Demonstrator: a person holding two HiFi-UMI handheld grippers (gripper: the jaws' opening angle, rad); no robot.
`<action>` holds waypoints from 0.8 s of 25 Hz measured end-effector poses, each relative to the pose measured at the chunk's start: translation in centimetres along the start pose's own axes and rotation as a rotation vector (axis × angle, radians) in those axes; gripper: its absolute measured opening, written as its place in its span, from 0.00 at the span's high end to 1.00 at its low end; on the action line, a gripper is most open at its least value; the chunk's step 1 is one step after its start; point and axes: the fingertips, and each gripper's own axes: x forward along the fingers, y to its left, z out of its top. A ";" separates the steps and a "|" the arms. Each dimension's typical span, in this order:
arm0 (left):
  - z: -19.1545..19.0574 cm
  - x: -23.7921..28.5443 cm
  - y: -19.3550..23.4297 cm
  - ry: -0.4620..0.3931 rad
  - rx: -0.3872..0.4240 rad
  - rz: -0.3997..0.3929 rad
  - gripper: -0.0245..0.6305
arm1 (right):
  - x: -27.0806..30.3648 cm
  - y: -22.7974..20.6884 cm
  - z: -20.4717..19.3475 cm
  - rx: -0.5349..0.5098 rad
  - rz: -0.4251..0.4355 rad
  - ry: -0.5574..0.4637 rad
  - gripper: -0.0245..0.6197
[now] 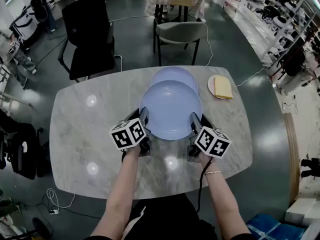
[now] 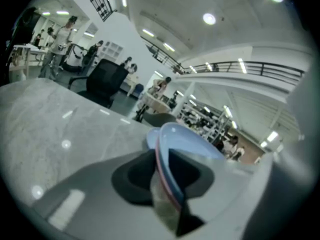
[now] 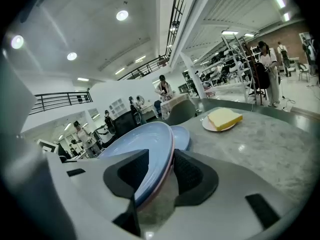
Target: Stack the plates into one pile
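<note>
The left gripper (image 1: 144, 118) and right gripper (image 1: 194, 125) each have their fingers clamped on opposite rims of the large blue plate (image 1: 170, 109) at frame centre. It overlaps the second blue plate (image 1: 175, 74), which lies on the marble surface (image 1: 75, 129) just above.

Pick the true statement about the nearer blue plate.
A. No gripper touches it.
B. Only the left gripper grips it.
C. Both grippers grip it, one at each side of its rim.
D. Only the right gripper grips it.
C: in the head view the left gripper and the right gripper flank the nearer blue plate, and each gripper view shows its rim clamped between that gripper's jaws.
</note>
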 end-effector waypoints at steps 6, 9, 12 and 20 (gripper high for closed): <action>0.6 4.5 -1.3 0.005 0.003 0.004 0.83 | 2.7 -2.7 2.5 -0.009 0.007 -0.003 0.75; 1.0 6.5 -1.2 0.010 0.006 0.019 0.83 | 4.4 -3.7 3.0 -0.020 0.020 0.011 0.75; 1.2 8.3 -1.2 0.010 0.013 0.031 0.84 | 6.0 -4.7 3.4 -0.026 0.024 0.016 0.75; 1.8 12.1 -0.4 0.010 0.039 0.079 0.84 | 10.2 -6.5 4.0 -0.020 0.023 0.027 0.75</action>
